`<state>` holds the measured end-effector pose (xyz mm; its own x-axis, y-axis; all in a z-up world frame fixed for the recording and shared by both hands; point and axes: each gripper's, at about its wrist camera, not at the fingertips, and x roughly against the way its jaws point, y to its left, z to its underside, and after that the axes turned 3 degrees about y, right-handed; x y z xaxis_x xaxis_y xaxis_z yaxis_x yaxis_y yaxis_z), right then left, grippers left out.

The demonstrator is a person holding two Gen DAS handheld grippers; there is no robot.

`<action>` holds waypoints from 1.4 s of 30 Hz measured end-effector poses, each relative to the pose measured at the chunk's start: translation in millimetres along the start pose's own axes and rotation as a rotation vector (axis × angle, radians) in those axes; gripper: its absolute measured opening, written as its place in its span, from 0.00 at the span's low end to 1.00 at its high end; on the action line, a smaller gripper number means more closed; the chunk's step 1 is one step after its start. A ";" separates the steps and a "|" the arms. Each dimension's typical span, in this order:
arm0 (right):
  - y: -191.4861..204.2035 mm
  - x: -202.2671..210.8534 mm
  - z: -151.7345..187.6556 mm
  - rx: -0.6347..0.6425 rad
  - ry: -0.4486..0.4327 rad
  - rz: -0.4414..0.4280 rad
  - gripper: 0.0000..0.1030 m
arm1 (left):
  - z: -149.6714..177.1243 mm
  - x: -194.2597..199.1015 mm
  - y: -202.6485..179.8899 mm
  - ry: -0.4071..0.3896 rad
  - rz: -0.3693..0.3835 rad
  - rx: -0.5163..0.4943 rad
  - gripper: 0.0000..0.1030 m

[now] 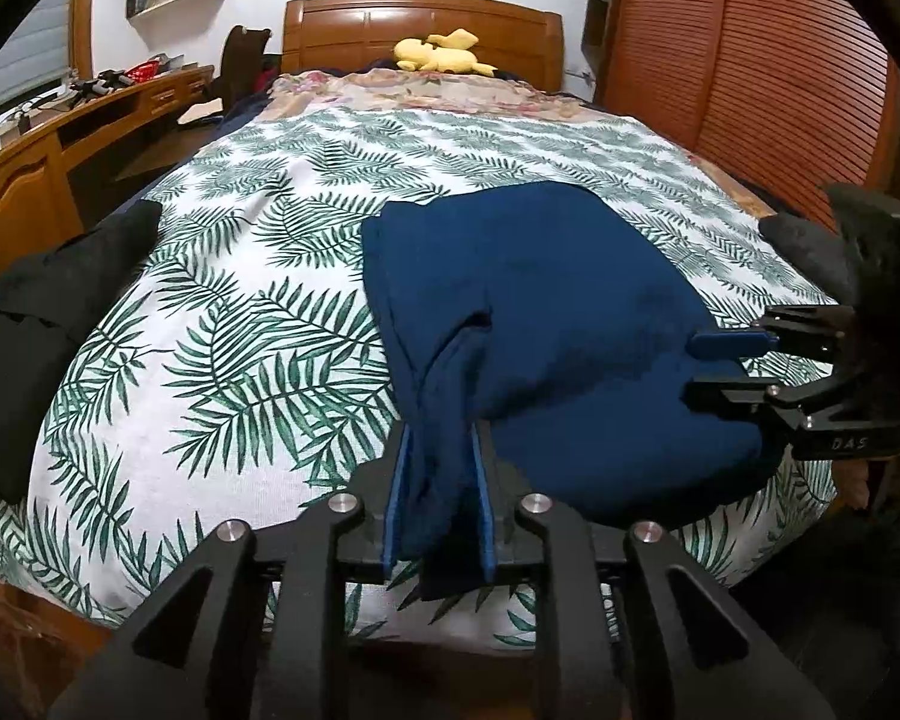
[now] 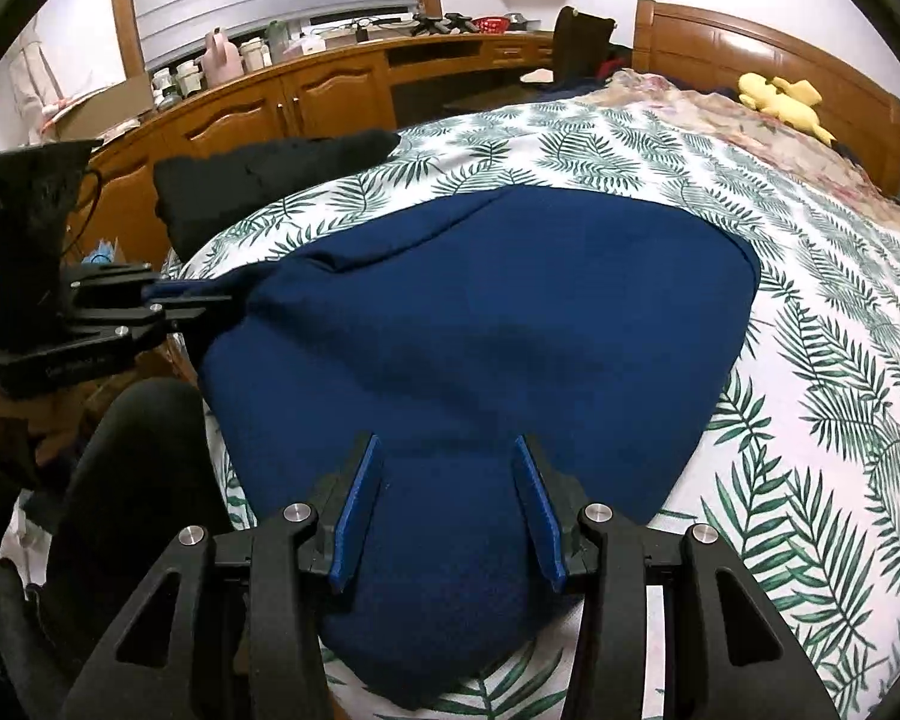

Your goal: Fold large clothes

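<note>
Bedroom w/ a wooden desk (image 1: 60, 138) along the left wall and a bed (image 1: 240, 276) under a white sheet printed w/ green leaves. Far end: wooden headboard (image 1: 423, 24) w/ a yellow plush toy (image 1: 441, 54) in front of it. At the bed's left edge lies a black garment (image 1: 48, 306). Right of centre, near the foot, is the blue garment (image 1: 546, 312), bunched and partly folded on the sheet. Left gripper (image 1: 441, 510) is narrow, its blue pads pinching a gathered strip from the garment's near-left edge. Right gripper (image 2: 447, 516) is spread wide over the garment's near end, fabric showing between the fingers, nothing clamped. Far right: slatted wooden doors (image 1: 750, 60).
</note>
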<state>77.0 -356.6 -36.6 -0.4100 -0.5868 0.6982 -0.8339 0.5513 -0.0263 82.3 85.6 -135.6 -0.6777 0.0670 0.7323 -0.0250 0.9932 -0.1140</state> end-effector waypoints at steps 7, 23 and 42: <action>-20.8 14.9 -9.9 -0.051 -0.054 0.040 0.46 | -1.7 15.8 -0.4 -0.052 -0.020 -0.007 0.44; -107.2 -47.4 -49.2 -0.305 -0.062 0.123 0.52 | -9.9 23.4 5.3 -0.090 -0.012 -0.035 0.82; -160.7 -118.1 -90.6 -0.373 0.096 0.048 0.78 | -8.3 14.1 13.1 -0.078 -0.029 -0.034 0.82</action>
<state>292.9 -322.2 -50.1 -0.3942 -0.5068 0.7667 -0.6159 0.7648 0.1888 78.5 100.4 -121.2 -0.7321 0.0320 0.6805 -0.0212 0.9973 -0.0697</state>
